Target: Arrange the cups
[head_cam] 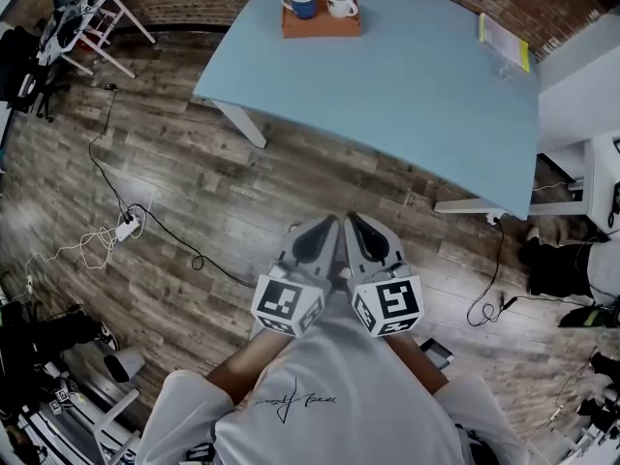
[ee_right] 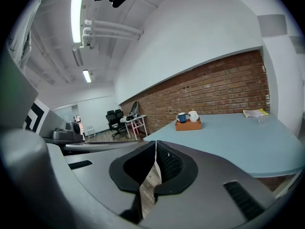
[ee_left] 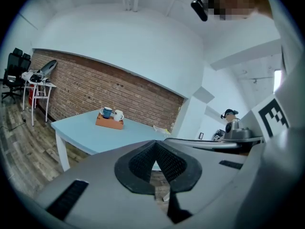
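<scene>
A blue cup (head_cam: 303,3) and a white cup (head_cam: 340,1) stand side by side on a brown tray (head_cam: 321,23) near the far edge of a light blue table (head_cam: 407,95). The same cups, blue (ee_left: 107,112) and white (ee_left: 118,115), show small in the left gripper view, and again, blue (ee_right: 181,118) and white (ee_right: 193,116), in the right gripper view. My left gripper (head_cam: 312,242) and right gripper (head_cam: 368,240) are held close together over the wooden floor, well short of the table. Both are shut with nothing between the jaws.
A yellow booklet (head_cam: 504,41) lies at the table's far right corner. Cables and a power strip (head_cam: 127,227) lie on the floor to the left. A white rack (head_cam: 92,22) stands at the far left, bags (head_cam: 562,269) at the right. A brick wall (ee_left: 95,87) runs behind the table.
</scene>
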`<state>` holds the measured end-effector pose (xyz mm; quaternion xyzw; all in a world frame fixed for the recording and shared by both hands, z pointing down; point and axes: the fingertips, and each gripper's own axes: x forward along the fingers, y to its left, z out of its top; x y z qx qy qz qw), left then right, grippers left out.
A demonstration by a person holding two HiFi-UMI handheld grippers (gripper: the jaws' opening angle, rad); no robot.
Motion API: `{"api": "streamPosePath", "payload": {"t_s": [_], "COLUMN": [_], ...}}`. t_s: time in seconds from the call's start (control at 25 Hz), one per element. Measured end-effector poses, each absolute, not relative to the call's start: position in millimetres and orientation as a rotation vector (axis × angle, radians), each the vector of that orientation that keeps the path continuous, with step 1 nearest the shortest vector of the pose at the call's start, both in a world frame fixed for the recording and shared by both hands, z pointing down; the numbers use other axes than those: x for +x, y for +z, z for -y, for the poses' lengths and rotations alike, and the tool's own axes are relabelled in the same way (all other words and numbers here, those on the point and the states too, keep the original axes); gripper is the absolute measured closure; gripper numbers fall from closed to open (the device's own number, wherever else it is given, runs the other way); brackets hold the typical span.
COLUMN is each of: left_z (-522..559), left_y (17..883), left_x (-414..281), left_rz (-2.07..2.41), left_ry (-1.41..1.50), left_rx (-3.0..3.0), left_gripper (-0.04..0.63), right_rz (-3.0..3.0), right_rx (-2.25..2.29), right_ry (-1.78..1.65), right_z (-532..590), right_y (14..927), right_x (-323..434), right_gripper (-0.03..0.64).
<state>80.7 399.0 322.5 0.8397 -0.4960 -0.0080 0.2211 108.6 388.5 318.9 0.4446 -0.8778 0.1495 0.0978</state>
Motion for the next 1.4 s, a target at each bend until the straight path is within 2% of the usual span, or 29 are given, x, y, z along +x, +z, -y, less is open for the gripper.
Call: {"api": "streamPosePath", "payload": {"t_s": [1.0, 1.4], "left_z": [-326, -324], "left_y": [313, 298], "left_x": [-7, -44], "left_rz": [1.249, 1.366], "left_ry": [-0.099, -0.180], "left_rx": [2.433, 2.411], "left_gripper": [0.588, 0.588], "right_rz": [2.591, 2.618], "right_rx": [1.352, 1.356], "right_ry": [0.251, 0.228], "right_z": [-325, -322], "right_y": [297, 289], "right_x": [12, -2], "right_gripper": [0.595, 0.595]}}
